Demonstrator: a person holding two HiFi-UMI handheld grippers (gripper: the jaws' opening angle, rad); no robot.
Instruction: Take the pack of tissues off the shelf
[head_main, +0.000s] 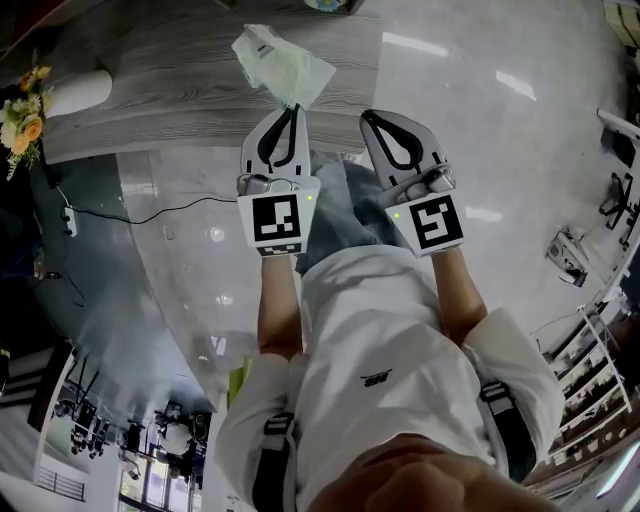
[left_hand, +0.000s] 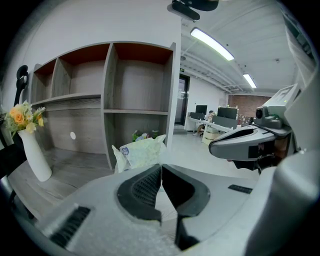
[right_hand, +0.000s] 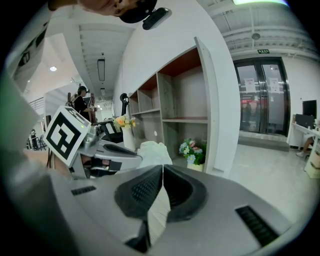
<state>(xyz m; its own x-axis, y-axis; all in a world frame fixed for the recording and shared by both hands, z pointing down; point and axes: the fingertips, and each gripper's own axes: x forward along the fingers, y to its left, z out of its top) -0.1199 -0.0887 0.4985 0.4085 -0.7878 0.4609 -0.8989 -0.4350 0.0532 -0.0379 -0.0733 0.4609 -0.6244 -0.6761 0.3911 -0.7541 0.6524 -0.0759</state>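
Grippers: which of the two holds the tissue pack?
The left gripper: its jaws are shut on a corner of the tissue pack. The right gripper is shut on nothing.

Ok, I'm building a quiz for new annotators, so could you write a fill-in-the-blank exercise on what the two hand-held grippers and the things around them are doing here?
1. The left hand-held gripper is shut on the pack of tissues; the right hand-held gripper holds ___.
2. The white vase holds ___.
3. In the head view, the white vase stands to the ___ of the pack of tissues.

Missing words: nothing; flowers; left.
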